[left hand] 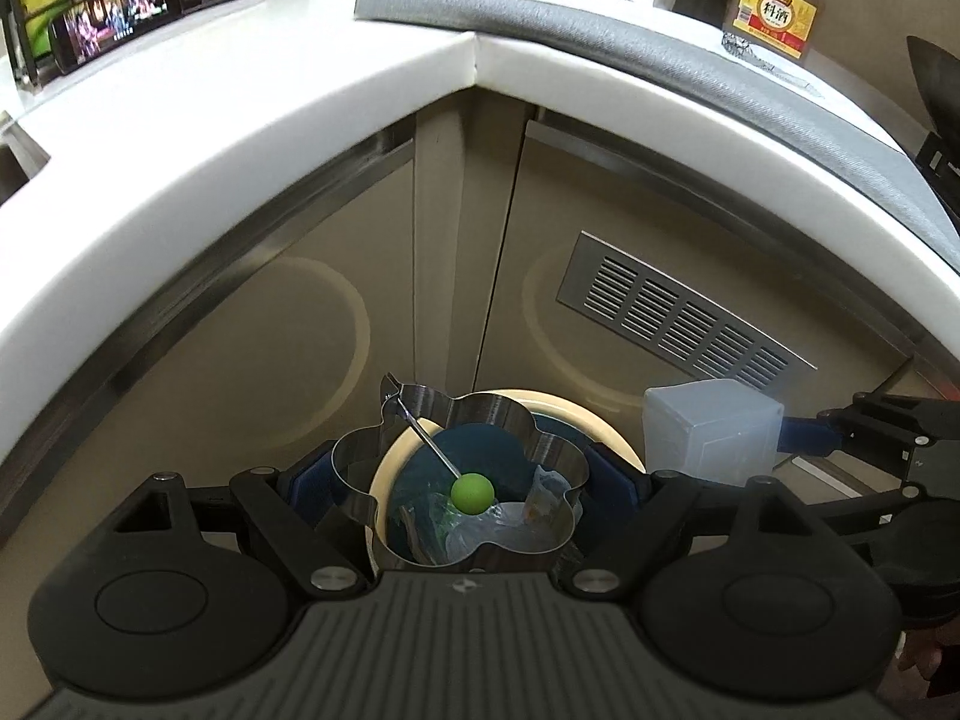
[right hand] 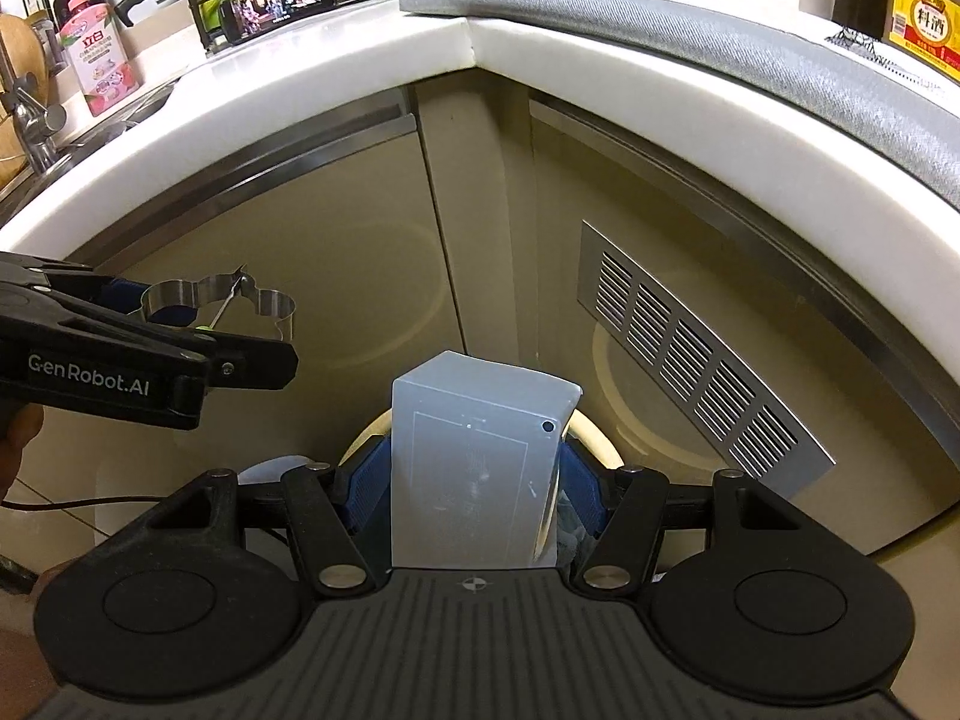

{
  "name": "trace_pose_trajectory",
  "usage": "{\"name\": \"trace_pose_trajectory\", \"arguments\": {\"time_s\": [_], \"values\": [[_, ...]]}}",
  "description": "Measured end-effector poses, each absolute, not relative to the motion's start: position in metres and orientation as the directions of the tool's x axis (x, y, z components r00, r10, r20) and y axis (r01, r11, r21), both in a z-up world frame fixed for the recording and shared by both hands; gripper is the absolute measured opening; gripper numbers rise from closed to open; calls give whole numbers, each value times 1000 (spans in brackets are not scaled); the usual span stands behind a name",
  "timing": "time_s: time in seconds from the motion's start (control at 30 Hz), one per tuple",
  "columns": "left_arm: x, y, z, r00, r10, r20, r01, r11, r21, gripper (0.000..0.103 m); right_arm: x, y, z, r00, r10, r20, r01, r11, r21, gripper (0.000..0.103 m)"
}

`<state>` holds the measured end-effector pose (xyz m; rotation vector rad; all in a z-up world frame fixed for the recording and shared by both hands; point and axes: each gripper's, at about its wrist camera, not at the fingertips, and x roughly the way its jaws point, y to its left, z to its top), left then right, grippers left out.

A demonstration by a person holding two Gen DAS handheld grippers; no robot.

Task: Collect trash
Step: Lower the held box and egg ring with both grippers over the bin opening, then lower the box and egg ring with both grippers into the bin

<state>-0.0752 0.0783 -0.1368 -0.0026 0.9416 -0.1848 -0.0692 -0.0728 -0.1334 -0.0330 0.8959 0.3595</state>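
Over the bin (left hand: 390,468), below the worktop (left hand: 240,120) corner, our left gripper (left hand: 462,480) clasped a metal mould ring (left hand: 480,414); our right gripper (right hand: 474,480) clamped a translucent plastic box (right hand: 474,468). We judged the ring stiff, light and slippery, best gripped across its walls; the box light, slightly yielding. Only the left view showed wrappers inside the bin; only the right showed the sink (right hand: 90,126).

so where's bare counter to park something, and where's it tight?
Free: white counter between the phone and grey mat. Tight: above the trash bin, where the left claw grips a metal mould and the right claw a translucent box.
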Motion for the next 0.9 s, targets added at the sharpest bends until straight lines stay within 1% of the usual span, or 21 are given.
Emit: {"name": "trace_pose_trajectory", "arguments": {"time_s": [0.33, 0.6, 0.9], "values": [[-57, 66, -156, 544, -139, -828, 164, 985, -57, 89, -53, -78, -149, 543, 277, -793, -277, 950, 143, 65], [-45, 61, -176, 505, -128, -854, 168, 985, -48, 89, -36, -79, -167, 544, 280, -791, -252, 954, 164, 65], [-26, 56, -195, 452, -124, -883, 162, 985, -55, 89, -18, -82, -184, 528, 248, -812, -229, 963, 145, 65]]}}
